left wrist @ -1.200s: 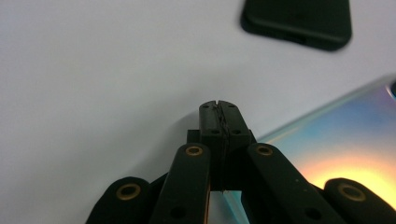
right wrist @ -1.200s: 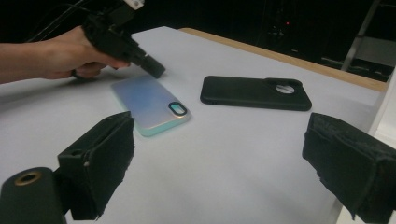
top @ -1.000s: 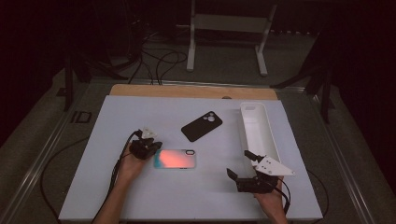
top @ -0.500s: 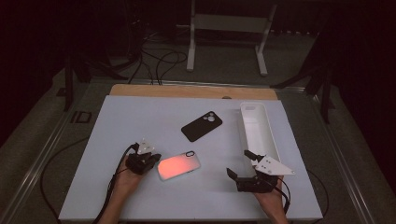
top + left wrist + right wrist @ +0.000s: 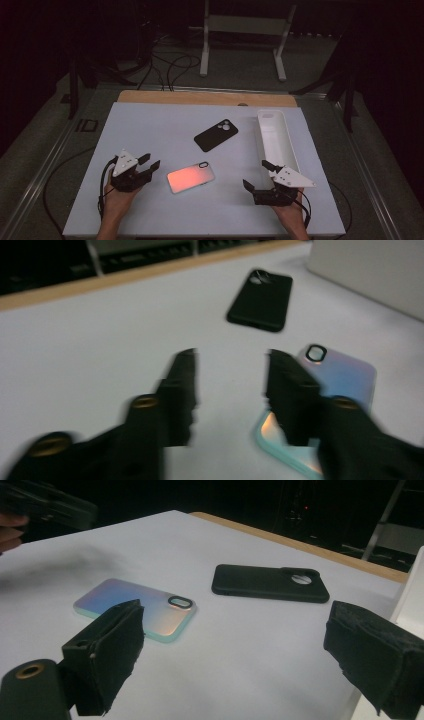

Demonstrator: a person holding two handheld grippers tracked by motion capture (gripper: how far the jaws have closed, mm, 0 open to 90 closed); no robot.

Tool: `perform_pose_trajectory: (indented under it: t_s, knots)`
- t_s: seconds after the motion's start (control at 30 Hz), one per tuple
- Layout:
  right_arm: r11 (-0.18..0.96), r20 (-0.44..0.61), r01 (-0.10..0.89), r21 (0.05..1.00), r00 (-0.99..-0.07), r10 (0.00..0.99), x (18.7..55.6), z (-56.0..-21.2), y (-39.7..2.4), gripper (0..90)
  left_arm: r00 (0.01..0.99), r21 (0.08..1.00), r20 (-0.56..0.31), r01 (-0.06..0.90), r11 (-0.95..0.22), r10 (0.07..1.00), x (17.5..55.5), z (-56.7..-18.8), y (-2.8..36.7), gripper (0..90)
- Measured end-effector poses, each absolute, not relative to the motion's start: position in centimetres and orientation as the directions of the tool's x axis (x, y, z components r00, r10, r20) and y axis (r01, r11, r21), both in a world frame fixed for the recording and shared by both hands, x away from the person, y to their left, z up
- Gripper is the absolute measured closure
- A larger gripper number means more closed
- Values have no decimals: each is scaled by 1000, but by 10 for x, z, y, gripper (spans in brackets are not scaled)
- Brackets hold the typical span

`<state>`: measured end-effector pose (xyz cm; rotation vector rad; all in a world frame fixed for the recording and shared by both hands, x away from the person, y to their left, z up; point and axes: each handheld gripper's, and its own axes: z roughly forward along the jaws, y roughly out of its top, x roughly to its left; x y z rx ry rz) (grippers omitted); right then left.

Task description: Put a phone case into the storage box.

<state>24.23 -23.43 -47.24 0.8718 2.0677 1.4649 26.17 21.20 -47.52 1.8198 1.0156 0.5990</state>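
Note:
An iridescent phone case [image 5: 191, 176] lies flat at the middle of the white table [image 5: 165, 120], shining pink-orange from above. My left gripper [image 5: 150, 163] hovers just left of it, apart from it. Its jaws have just been opening and stand open with bare table between them [image 5: 232, 370]; the case [image 5: 345, 375] lies beside the right jaw. A black phone case [image 5: 216, 135] lies farther back. My right gripper [image 5: 257, 175] rests near the front right, wide open [image 5: 240, 630] and holding nothing. It looks toward the iridescent case [image 5: 135, 607] and the black case [image 5: 270, 582].
A long white tray [image 5: 276, 137] stands along the table's right side, just behind the right gripper. A wooden strip [image 5: 205, 97] edges the far side. Beyond it are cables and a metal stand [image 5: 242, 30] on the dark floor.
The left gripper has pulled back from the iridescent case's left end, moving left and toward the near edge, and its jaws have opened. The case shifted slightly. The right gripper kept still.

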Motion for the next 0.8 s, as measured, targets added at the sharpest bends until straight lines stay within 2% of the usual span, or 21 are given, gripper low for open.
perform_pose_trajectory:
  t_s: [0.2,0.43,0.8]
  knots:
    - [233,-12,225,946,-693,721,244,-470,-236,89,508,926,-13,332,-181,861,241,-470,226,174]
    - [221,-15,218,951,-680,733,246,-467,-242,89,472,937,-24,317,-144,881,227,-470,239,28]
    - [225,-22,215,950,-676,737,245,-468,-248,89,476,937,-49,326,-125,878,224,-469,244,0]
